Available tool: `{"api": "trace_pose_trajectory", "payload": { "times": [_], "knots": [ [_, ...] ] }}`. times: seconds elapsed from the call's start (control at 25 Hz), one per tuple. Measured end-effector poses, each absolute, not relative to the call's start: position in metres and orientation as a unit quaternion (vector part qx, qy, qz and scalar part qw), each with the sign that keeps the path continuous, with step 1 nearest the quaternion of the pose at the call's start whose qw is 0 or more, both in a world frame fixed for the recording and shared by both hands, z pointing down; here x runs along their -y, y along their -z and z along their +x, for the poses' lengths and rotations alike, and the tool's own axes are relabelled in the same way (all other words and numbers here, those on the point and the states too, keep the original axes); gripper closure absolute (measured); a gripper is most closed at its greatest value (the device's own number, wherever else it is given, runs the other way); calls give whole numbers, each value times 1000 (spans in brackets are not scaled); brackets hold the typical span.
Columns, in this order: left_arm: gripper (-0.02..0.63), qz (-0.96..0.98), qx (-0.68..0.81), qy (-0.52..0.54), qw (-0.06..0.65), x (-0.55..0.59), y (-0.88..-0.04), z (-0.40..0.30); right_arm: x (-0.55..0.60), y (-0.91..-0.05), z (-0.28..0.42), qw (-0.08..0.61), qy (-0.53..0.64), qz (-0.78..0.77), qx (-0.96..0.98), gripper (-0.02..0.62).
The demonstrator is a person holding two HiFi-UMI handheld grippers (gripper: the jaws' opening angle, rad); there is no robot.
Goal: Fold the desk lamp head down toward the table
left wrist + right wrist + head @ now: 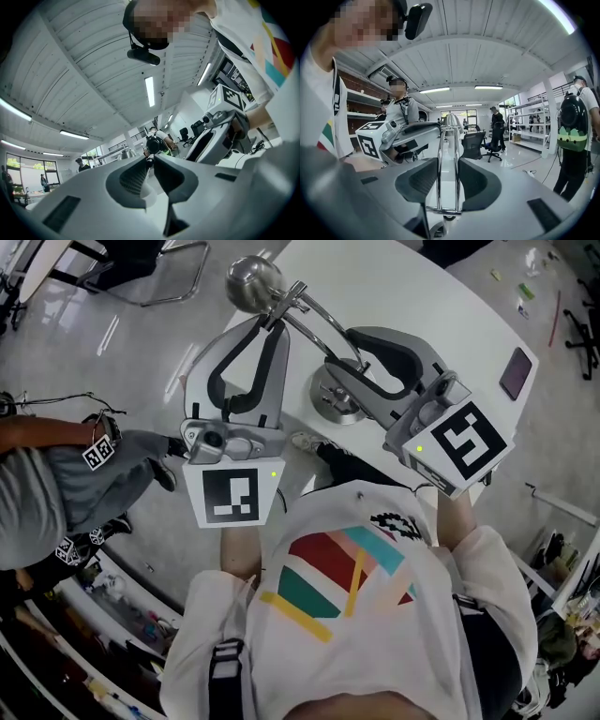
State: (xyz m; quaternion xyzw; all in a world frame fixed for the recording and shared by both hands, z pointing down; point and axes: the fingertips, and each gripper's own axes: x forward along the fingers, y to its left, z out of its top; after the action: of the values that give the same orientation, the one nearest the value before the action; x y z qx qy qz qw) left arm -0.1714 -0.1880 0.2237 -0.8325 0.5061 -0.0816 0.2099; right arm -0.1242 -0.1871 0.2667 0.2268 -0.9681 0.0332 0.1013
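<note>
1. Lamp: head [253, 282] is up off the table [422, 287], over its far left edge. The arm [319, 320] slants back from it down to the base [336, 397]
2. Long axis of the arm runs base to head, up and away from the person. In the right gripper view it rises almost straight ahead between the jaws
3. Left gripper [274, 324]: jaws together, nipped on the thin neck [149, 164] just behind the head. The head sits just beyond its tips, so the left hand is the nearer one
4. Right gripper [343, 354]: jaws part-way in, pads against both rods of the arm, lower down near the base. Reads as a clamp to steady it
5. Judgement: the fold turns on the neck joint. The left gripper must swing the head forward and down while the right gripper holds the arm
6. Count: lamp 1, head 1, base 1, arm rods 2, grippers 2, both on the lamp
</note>
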Motion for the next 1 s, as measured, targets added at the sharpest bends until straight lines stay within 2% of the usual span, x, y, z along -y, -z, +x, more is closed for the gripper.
{"api": "trace_pose_trajectory", "payload": {
  "times": [0.64,0.84,1.0],
  "knots": [
    [509,-847,-491,59,194,192,-218,-164,193,-261,-120,109,-26,213,971,439],
    [515,-841,-503,88,178,198,-233,-174,192,-276,-123,185,-21,208,960,442],
    [515,-839,-523,57,135,207,-243,-184,197,-277,-129,182,-42,202,961,442]
  ]
}}
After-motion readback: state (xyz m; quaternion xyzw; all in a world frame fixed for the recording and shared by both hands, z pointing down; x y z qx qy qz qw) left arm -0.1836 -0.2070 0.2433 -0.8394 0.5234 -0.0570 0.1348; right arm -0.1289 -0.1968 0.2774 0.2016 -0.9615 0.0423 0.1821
